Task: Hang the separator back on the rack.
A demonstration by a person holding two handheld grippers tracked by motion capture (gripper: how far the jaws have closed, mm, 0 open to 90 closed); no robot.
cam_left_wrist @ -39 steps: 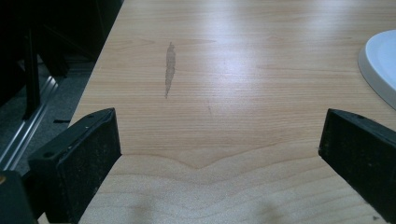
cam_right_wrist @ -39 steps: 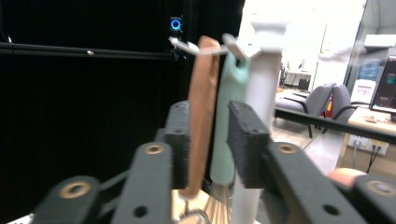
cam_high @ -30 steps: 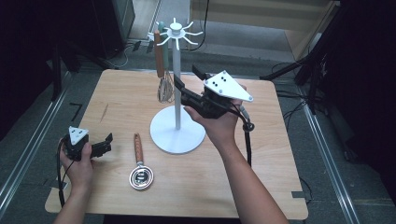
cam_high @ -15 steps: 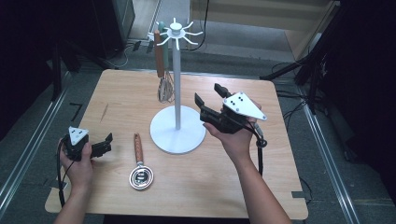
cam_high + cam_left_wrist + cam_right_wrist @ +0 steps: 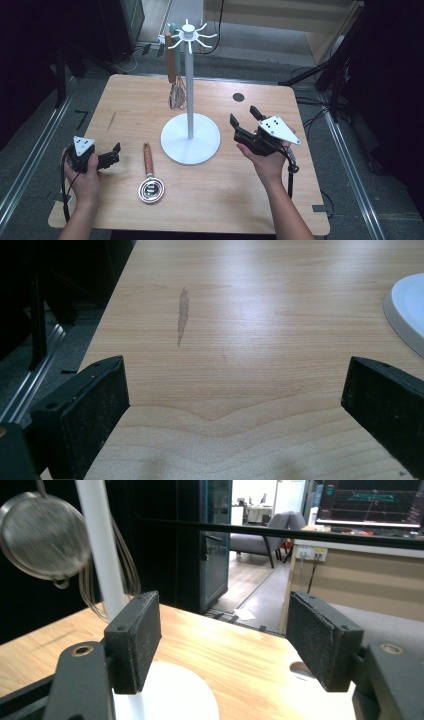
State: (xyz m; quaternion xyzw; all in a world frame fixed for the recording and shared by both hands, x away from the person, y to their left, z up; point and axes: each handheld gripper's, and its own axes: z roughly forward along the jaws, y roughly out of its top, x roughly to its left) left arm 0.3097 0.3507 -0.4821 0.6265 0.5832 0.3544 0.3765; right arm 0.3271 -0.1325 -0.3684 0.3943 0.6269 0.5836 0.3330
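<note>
My right gripper (image 5: 245, 120) had just spread its jaws wide, nothing between them; the stand (image 5: 190, 137) stood just beside it, its pole half hidden behind one jaw. Left gripper (image 5: 111, 154) gaped empty, strainer (image 5: 150, 187) near.

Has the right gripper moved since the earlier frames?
Yes. In the high view the right gripper has dropped away from the white stand's pole, ending right of its base, jaws just opened with nothing between them.
</note>
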